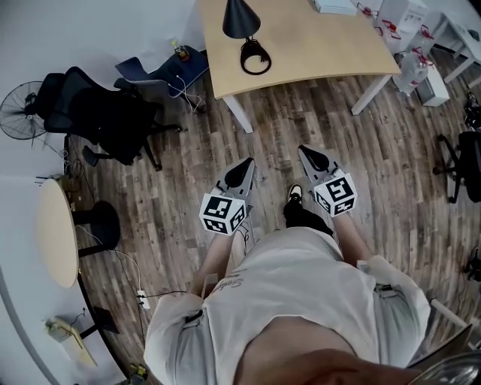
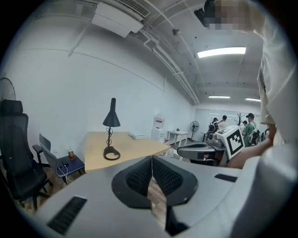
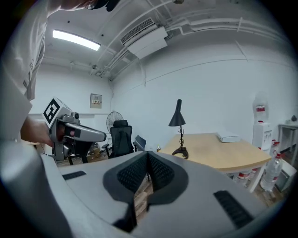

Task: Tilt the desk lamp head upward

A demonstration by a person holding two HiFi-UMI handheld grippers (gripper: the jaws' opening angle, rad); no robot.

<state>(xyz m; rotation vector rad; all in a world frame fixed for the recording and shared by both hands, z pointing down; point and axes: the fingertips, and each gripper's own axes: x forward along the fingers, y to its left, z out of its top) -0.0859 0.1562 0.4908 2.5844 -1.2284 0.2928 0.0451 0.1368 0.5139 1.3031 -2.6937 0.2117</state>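
Note:
A black desk lamp (image 1: 242,22) with a cone shade pointing down and a ring base (image 1: 255,57) stands on the light wooden desk (image 1: 316,45) at the top of the head view. It also shows as the lamp (image 2: 111,122) in the left gripper view and the lamp (image 3: 177,116) in the right gripper view. My left gripper (image 1: 245,170) and right gripper (image 1: 310,157) hang over the floor well short of the desk, both shut with nothing between the jaws.
A black office chair (image 1: 101,113) and a blue chair (image 1: 161,74) stand left of the desk, with a fan (image 1: 16,109) further left. A round table (image 1: 56,233) is at the left edge. White boxes and bottles (image 1: 406,34) sit right of the desk. Cables (image 1: 143,297) lie on the wooden floor.

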